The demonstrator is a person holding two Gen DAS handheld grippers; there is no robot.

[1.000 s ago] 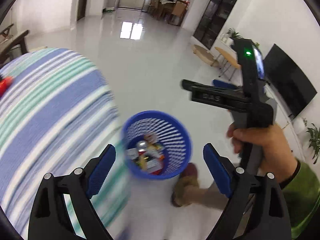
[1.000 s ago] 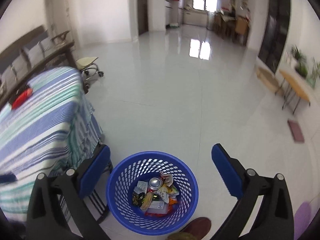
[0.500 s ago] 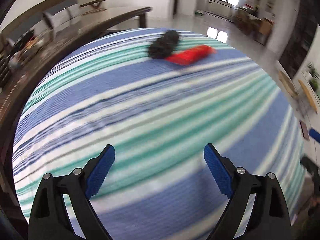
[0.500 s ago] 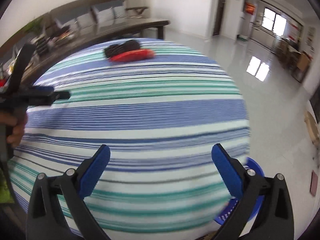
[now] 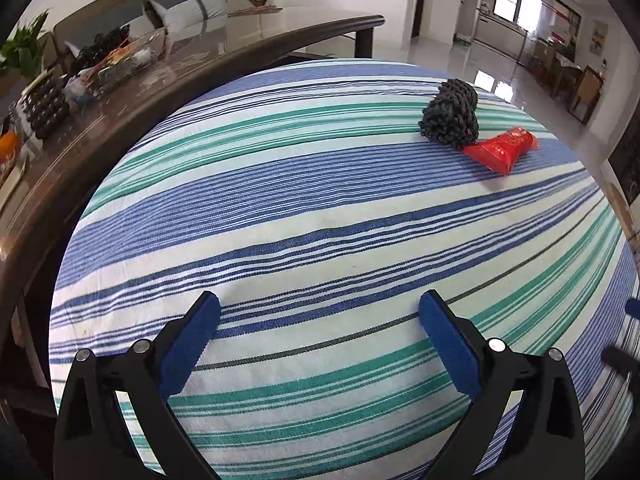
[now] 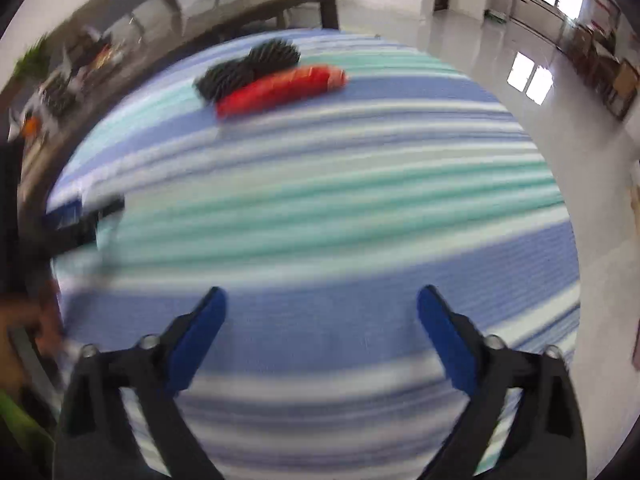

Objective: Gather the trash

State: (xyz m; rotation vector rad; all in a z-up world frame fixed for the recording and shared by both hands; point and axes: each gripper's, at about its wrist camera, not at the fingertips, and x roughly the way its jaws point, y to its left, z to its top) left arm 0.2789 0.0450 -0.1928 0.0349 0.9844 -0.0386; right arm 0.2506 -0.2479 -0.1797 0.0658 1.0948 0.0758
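Red crinkled plastic wrapper point(image 5: 500, 150) is seen touching black knobbly mesh wad point(image 5: 450, 114) on striped counter point(image 5: 320, 220); left tongs point(image 5: 320, 312) and right tongs point(image 6: 322, 304) are held wide open, empty.

no legible text, red wrapper point(image 5: 500, 150) print unreadable

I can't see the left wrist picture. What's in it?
Open, empty left tongs hover over a striped tablecloth. Far across it, a red wrapper lies touching a black mesh bundle.
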